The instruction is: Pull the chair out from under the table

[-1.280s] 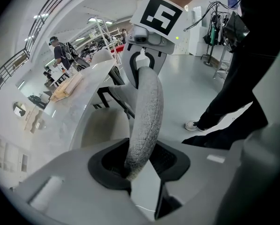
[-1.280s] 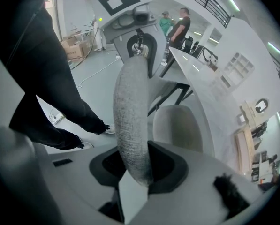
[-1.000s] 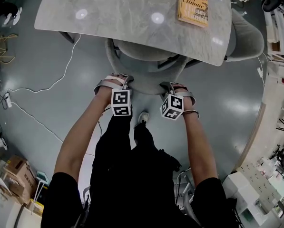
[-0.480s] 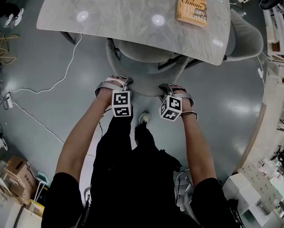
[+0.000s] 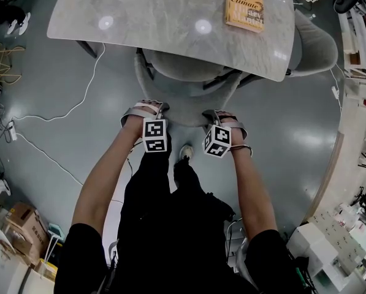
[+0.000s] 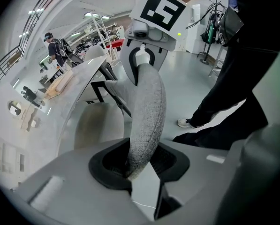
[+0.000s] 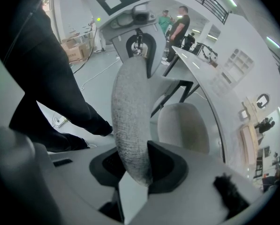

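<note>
The grey upholstered chair [image 5: 186, 81] stands tucked under the marble table [image 5: 152, 17], its curved backrest toward me. My left gripper [image 5: 147, 110] grips the left part of the backrest's top rim and my right gripper [image 5: 222, 116] the right part. In the left gripper view the padded rim [image 6: 147, 107] runs between the jaws of the left gripper [image 6: 139, 161], which have just been closing and press on it. The right gripper view shows the rim [image 7: 130, 121] clamped in the right gripper [image 7: 137, 165], with the seat [image 7: 182, 125] beyond.
An orange book [image 5: 244, 6] lies on the table's far right. A second grey chair [image 5: 320, 41] stands at the table's right end. White cables [image 5: 54, 112] trail over the floor at left. My shoe [image 5: 184, 152] is just behind the chair. Boxes [image 5: 17, 222] sit at lower left.
Both grippers stay at the same spots on the backrest rim. Only the head view has shifted slightly.
</note>
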The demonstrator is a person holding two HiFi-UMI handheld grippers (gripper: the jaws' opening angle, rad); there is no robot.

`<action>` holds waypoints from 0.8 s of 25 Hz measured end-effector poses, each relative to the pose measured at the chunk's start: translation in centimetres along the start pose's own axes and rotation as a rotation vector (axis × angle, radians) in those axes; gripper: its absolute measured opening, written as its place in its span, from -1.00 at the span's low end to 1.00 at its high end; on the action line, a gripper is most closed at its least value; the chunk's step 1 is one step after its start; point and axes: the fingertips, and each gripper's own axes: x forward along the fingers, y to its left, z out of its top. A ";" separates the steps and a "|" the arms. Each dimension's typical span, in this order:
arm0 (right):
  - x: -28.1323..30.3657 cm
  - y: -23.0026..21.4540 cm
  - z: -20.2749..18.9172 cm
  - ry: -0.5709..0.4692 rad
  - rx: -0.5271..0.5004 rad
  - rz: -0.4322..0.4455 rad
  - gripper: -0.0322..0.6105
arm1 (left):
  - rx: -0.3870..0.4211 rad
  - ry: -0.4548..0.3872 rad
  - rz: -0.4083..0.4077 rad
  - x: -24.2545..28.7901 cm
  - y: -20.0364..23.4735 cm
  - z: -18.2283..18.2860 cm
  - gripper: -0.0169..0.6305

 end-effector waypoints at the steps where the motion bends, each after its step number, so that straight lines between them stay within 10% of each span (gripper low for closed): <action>1: -0.1 0.2 0.1 -0.001 0.000 0.000 -0.55 | 0.002 0.001 -0.001 -0.1 -0.2 0.0 -0.58; 20: -1.3 2.6 0.1 -0.014 0.006 0.043 -0.56 | -0.032 -0.004 -0.040 -1.1 -2.7 0.7 -0.58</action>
